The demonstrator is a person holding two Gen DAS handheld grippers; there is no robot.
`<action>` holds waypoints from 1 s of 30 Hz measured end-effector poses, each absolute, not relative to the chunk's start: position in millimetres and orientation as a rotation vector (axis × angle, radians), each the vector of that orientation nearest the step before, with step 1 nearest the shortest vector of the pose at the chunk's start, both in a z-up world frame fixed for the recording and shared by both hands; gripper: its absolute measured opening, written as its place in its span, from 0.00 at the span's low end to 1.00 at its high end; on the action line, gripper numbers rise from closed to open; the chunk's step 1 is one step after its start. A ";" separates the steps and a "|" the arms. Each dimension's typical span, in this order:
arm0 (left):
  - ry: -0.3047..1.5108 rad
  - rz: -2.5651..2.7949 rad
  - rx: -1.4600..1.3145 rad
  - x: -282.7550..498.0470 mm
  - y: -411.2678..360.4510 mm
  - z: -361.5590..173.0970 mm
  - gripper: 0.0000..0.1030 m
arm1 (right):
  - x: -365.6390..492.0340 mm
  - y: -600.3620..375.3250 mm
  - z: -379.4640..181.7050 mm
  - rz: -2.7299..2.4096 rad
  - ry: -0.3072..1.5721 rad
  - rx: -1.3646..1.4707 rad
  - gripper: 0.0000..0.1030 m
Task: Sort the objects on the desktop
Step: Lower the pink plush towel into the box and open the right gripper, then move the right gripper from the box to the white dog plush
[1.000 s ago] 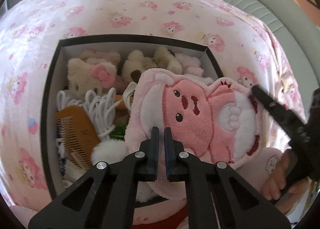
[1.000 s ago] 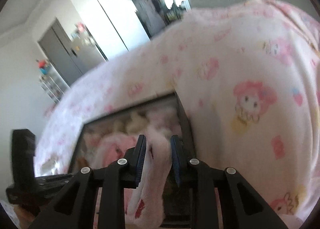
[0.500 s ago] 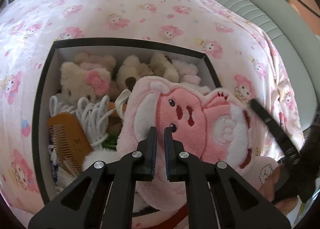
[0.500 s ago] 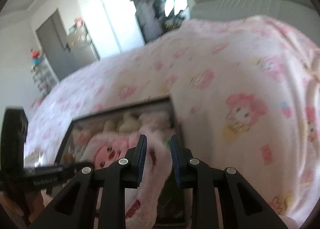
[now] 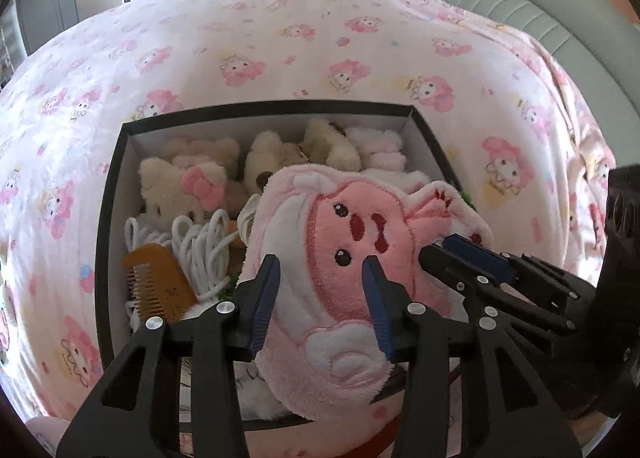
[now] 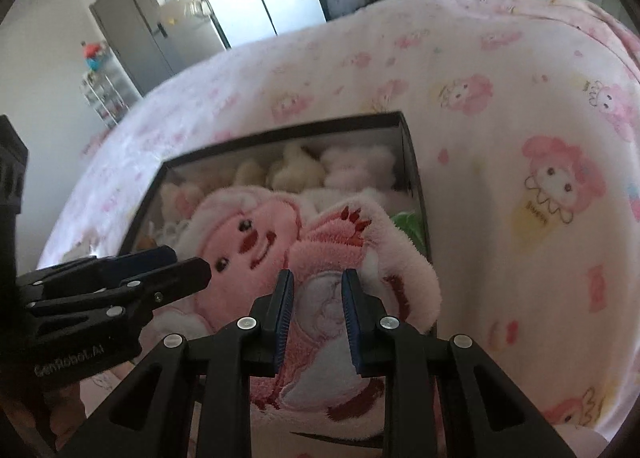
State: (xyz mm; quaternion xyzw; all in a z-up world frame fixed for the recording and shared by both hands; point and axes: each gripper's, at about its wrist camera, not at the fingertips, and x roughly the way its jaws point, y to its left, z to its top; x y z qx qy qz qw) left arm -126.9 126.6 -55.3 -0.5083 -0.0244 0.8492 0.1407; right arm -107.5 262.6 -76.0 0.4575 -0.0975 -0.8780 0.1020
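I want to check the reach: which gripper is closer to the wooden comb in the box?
Left. The left gripper hovers open over the pink plush towel, just right of the wooden comb. The right gripper is open farther right, over the towel's far side.

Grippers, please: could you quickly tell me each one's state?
Left gripper: open, over the pink plush towel.
Right gripper: open, holding nothing.

Pink plush towel point(image 5: 352, 258) draped over black box point(image 5: 108, 194)
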 end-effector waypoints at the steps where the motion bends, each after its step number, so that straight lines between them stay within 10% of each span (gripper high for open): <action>1: -0.072 2.454 -1.471 -127.0 126.1 -57.0 0.42 | -108.8 263.4 -77.4 -2.585 -0.296 1.359 0.21; 30: -0.080 2.678 -1.164 -41.6 90.7 45.8 0.55 | -33.8 234.1 23.7 -2.827 -0.221 1.155 0.54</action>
